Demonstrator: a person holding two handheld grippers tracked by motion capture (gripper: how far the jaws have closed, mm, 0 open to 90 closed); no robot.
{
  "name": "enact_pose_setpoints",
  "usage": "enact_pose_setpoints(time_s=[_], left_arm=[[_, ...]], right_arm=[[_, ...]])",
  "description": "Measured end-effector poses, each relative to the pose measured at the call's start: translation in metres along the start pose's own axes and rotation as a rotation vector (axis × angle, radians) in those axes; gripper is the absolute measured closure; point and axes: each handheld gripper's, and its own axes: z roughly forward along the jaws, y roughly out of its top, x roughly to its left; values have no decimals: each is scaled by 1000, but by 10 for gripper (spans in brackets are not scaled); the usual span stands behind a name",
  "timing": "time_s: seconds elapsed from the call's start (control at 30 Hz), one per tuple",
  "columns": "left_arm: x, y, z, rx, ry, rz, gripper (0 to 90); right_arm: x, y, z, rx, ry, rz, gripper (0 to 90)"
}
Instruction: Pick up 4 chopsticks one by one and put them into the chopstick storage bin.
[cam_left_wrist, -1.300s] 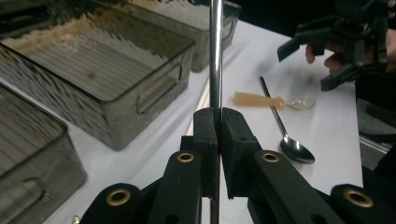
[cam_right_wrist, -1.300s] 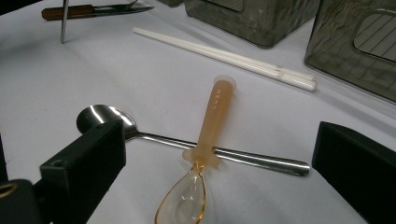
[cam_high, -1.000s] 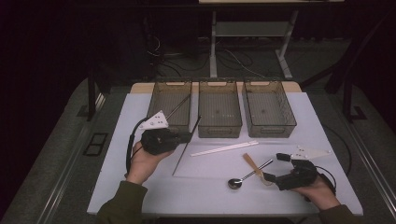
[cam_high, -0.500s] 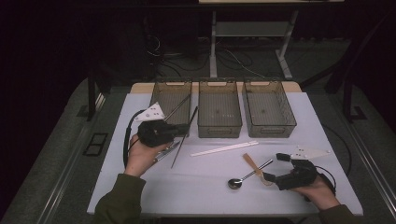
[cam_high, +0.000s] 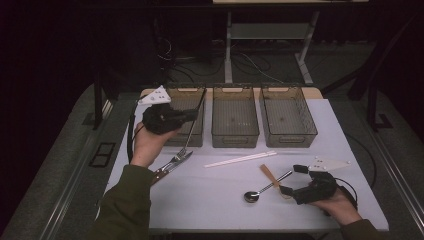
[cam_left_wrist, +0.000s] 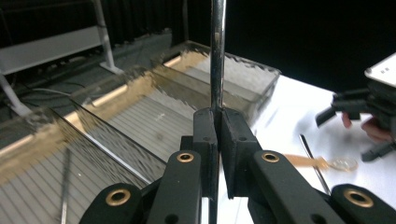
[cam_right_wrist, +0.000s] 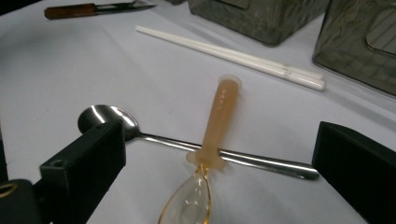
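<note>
White table (cam_high: 210, 210) carries it all, and three see-through mesh-floored plastic bins (cam_high: 235, 117) sit in a row at its far edge, ready for sorting. The left claw (cam_high: 192, 114) is pinching a long steel fork (cam_high: 186, 142) by its handle, lifted and tilted over the left bin's near wall, probably bound for that bin. Nearer than the bins lie white chopsticks (cam_high: 241, 159), a steel spoon (cam_high: 263, 189) crossed by an amber plastic spoon (cam_right_wrist: 212, 140), and a wooden-handled knife (cam_high: 165, 172). The right claw (cam_high: 292, 180), jaws spread, waits around both spoons.

Glossy metal fork (cam_high: 184, 150) — matt black plastic fingers (cam_left_wrist: 205, 135) clamp its handle.
</note>
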Motion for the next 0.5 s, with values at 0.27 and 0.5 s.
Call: enact_pose_setpoints(time_s=[0.27, 0.5], left_arm=[[15, 21, -1, -30, 38, 14, 842], [34, 41, -3, -75, 95, 18, 842]], right_arm=[[1, 1, 0, -4, 5, 1, 28], [1, 1, 0, -4, 6, 2, 28]])
